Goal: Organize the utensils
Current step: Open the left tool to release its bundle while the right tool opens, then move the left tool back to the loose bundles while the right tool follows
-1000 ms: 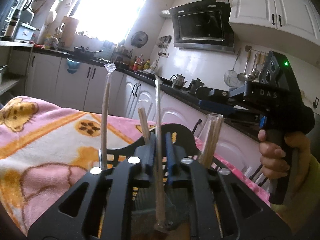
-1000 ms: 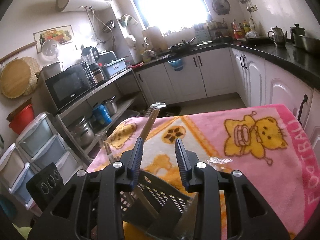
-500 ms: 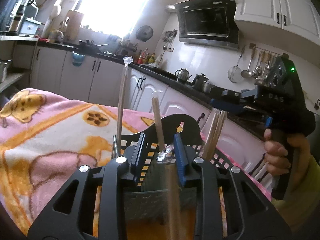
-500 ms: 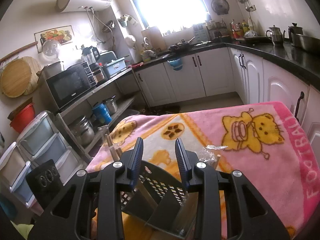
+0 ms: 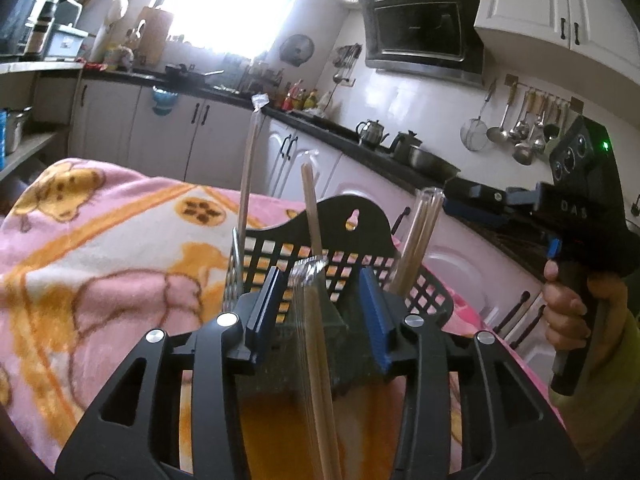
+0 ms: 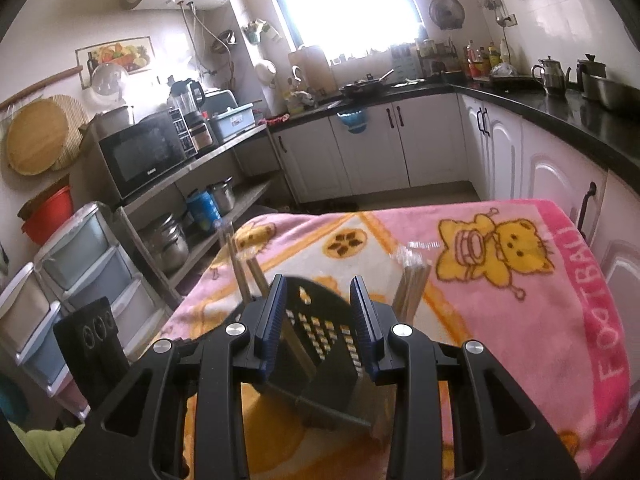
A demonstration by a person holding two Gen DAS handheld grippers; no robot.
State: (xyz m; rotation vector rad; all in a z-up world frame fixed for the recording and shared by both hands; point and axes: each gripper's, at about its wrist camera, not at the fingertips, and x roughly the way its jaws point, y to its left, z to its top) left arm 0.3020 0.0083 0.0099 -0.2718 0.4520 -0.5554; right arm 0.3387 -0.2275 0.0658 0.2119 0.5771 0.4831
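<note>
A black slotted utensil basket stands on the pink blanket. Several plastic-wrapped chopstick pairs stand in it: one at the left, one in the middle, one at the right. My left gripper is opening. Another wrapped pair stands between its blue pads, which do not touch it. My right gripper is open just before the basket's raised back, and I see no contact. A hand holds its grip.
The blanket covers the whole table, with edges falling away at the far side and left. Kitchen counters with kettles run behind. Shelves with a microwave and plastic drawers stand to the left in the right wrist view.
The left gripper brought the wrapped chopsticks down to the basket and its jaws spread apart, freeing them. The right gripper moved so that the basket now sits centred between its fingers.
</note>
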